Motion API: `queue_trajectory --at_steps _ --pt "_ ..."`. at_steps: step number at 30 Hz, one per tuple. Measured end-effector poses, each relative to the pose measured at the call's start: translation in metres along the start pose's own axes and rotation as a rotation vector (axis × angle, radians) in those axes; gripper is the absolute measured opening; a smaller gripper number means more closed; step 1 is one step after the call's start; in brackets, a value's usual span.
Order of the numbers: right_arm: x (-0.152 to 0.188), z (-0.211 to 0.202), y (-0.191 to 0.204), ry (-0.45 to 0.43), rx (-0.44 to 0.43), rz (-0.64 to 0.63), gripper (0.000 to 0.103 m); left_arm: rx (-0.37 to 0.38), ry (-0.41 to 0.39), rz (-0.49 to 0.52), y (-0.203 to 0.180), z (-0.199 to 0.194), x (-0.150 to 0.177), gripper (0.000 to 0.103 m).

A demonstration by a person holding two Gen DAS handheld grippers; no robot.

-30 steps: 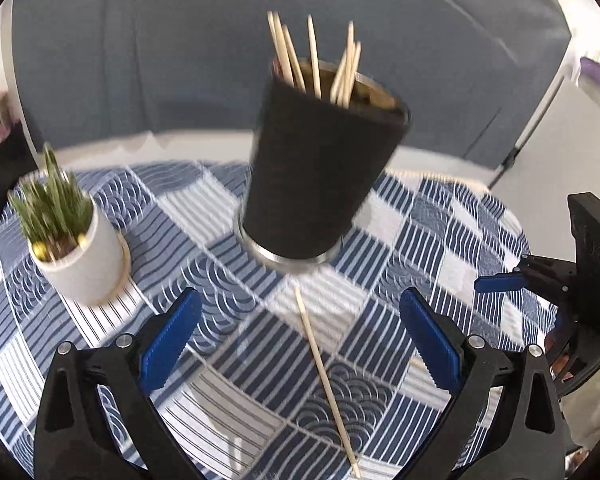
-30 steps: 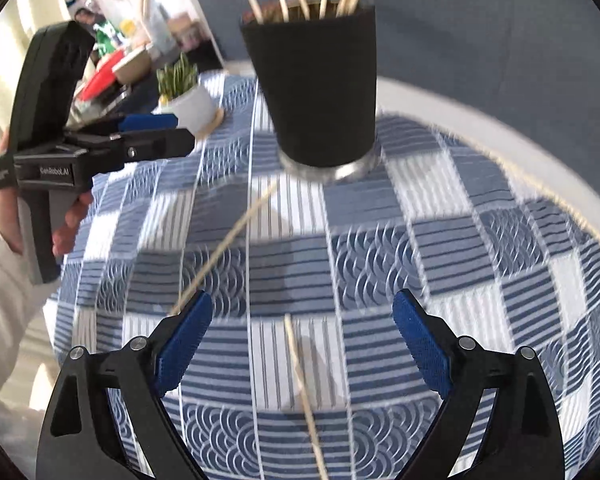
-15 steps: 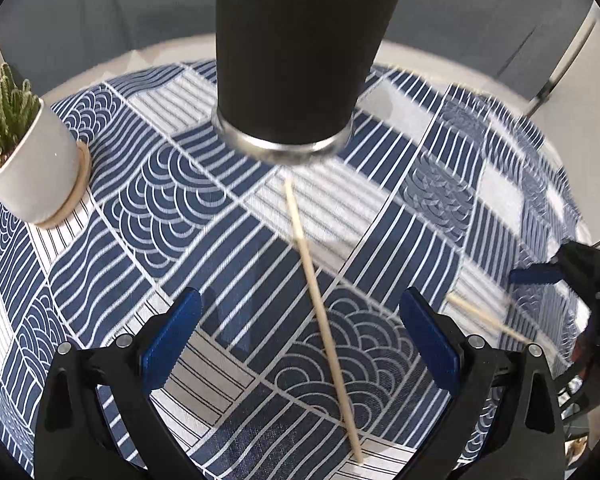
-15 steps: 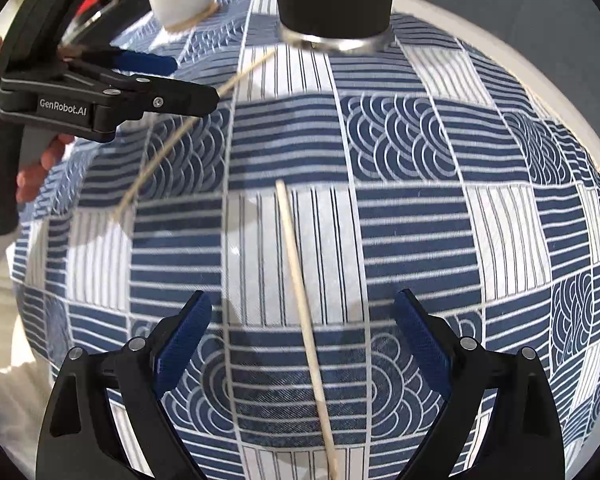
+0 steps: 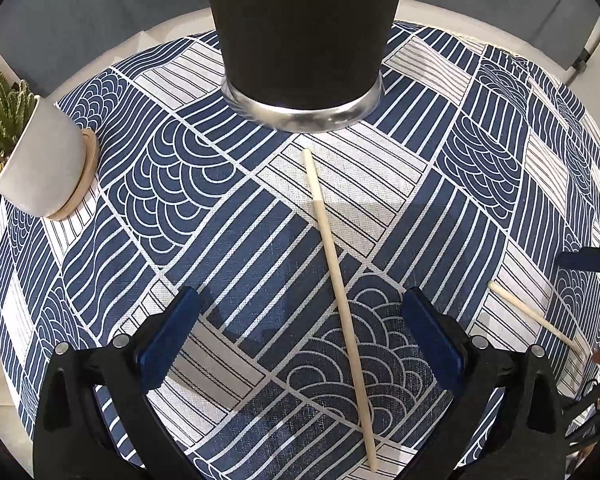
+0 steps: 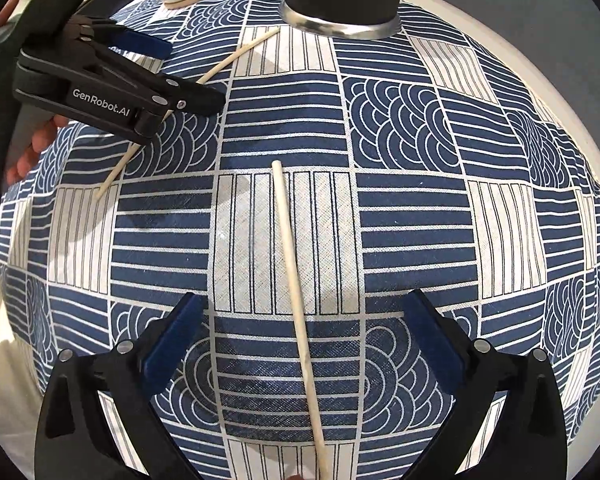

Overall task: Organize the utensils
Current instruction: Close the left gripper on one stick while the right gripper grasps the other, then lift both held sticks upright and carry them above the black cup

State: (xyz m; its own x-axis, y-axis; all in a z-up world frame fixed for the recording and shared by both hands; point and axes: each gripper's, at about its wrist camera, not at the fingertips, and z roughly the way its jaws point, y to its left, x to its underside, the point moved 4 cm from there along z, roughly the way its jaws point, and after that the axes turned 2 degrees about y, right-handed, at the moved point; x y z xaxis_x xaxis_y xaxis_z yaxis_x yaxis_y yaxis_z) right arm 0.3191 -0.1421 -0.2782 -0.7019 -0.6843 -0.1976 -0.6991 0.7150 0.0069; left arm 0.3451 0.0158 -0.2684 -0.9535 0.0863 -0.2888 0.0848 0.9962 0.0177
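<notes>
Two wooden chopsticks lie on the blue-and-white patterned tablecloth. One chopstick (image 5: 340, 292) lies between the open fingers of my left gripper (image 5: 300, 320), low over the cloth. The other chopstick (image 6: 296, 304) lies between the open fingers of my right gripper (image 6: 304, 324). A black holder cup (image 5: 304, 28) with a silver base stands just beyond; its top is cut off. In the right wrist view the left gripper (image 6: 172, 68) hovers over the first chopstick (image 6: 236, 56). The second chopstick also shows at the right in the left wrist view (image 5: 536, 320).
A small cactus in a white pot (image 5: 40, 160) on a wooden coaster stands at the left. The round table's pale rim (image 6: 560, 92) curves behind the cloth. A grey wall or curtain is beyond.
Both grippers have dropped lower and closer to the cloth, each over its own chopstick. The cup's top with its chopsticks has gone out of frame.
</notes>
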Motion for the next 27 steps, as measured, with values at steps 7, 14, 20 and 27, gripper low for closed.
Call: queue_trajectory --at_steps 7,14,20,27 --pt "-0.013 0.002 -0.002 0.051 0.004 -0.004 0.096 -0.001 0.029 -0.002 -0.002 0.004 -0.009 0.099" --pt "-0.015 -0.016 -0.012 0.031 0.005 0.029 0.021 0.0 0.046 -0.001 -0.002 0.008 -0.022 0.096" --pt "0.001 -0.02 -0.028 0.024 0.01 0.071 0.005 0.001 0.027 -0.025 0.029 -0.007 -0.012 0.039" --pt "0.022 -0.022 -0.045 -0.034 -0.038 0.19 0.005 0.024 0.067 -0.09 0.062 -0.012 0.003 0.008"
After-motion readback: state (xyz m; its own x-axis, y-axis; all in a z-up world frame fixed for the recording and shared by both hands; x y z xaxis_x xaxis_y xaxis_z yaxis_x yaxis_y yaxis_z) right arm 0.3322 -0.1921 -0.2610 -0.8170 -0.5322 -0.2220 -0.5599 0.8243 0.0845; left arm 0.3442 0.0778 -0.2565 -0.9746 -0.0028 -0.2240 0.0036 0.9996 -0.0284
